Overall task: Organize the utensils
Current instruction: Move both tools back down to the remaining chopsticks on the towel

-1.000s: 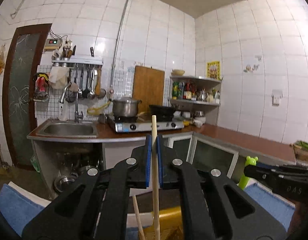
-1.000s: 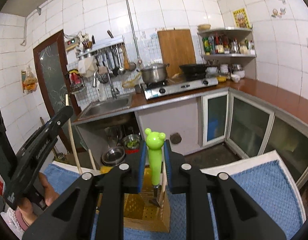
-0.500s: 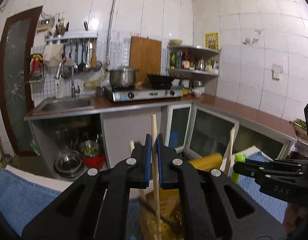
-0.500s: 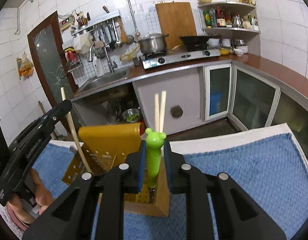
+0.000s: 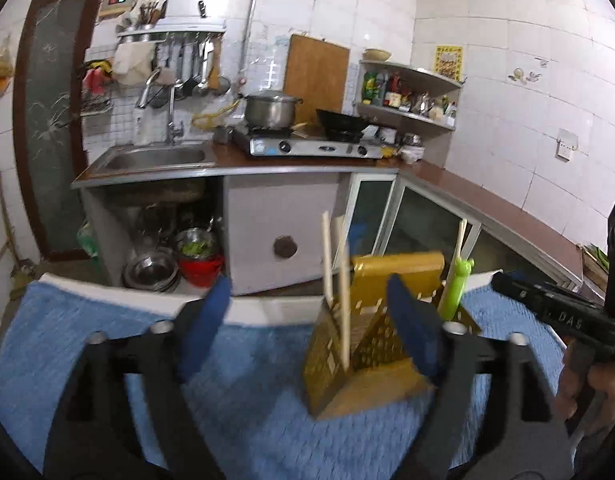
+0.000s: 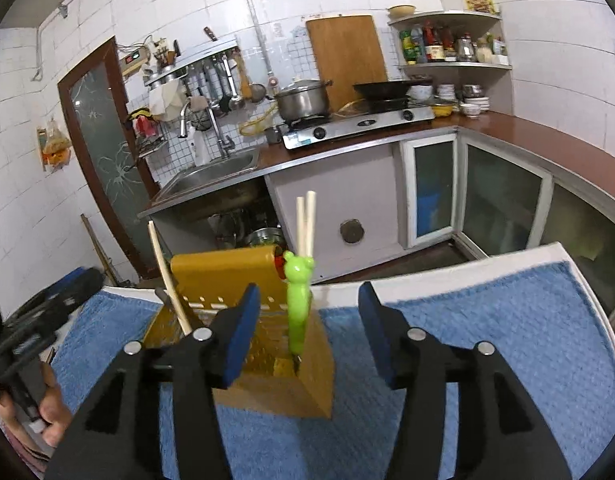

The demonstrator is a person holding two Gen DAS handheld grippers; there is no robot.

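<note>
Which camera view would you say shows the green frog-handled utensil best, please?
The right wrist view: the green frog-handled utensil stands upright in the yellow holder, unobstructed between opening jaws that do not touch it. The left wrist view shows it small, behind the holder and partly hidden.

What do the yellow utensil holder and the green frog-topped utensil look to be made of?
Yellow utensil holder: probably plastic, smooth and slightly glossy, with moulded perforations in its walls; metal can't be ruled out. Green frog-topped utensil: glossy moulded plastic handle, uniform bright colour, rounded frog shape.
</note>
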